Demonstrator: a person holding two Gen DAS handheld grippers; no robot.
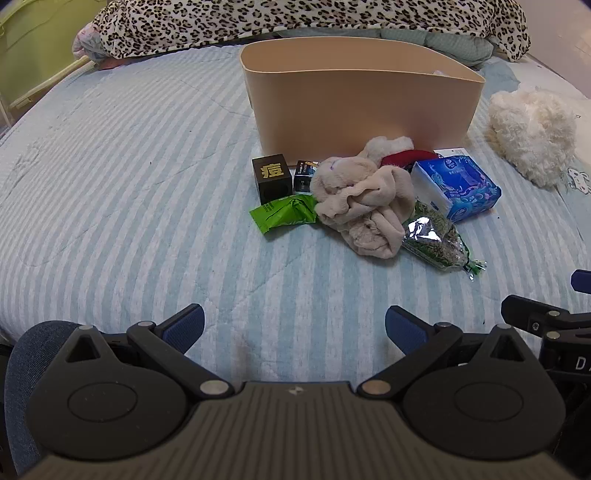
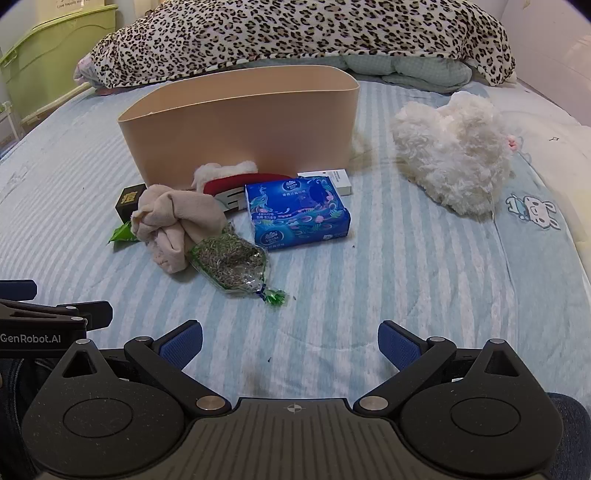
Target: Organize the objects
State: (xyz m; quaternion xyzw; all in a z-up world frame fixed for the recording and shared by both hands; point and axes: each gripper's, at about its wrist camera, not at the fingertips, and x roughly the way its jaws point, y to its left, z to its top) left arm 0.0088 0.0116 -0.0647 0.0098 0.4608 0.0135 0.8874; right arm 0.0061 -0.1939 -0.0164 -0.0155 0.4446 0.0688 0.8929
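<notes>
A tan plastic bin stands on the striped bed. In front of it lie a black box with a gold character, a small dark box, a green packet, a beige crumpled cloth, a red item, a blue tissue pack, a clear bag of dried herbs and a white box. My left gripper and right gripper are open, empty, near the front.
A fluffy white plush lies right of the bin. A leopard-print blanket is heaped behind it. A green storage box stands beyond the bed's left edge. The striped bedsheet spreads left.
</notes>
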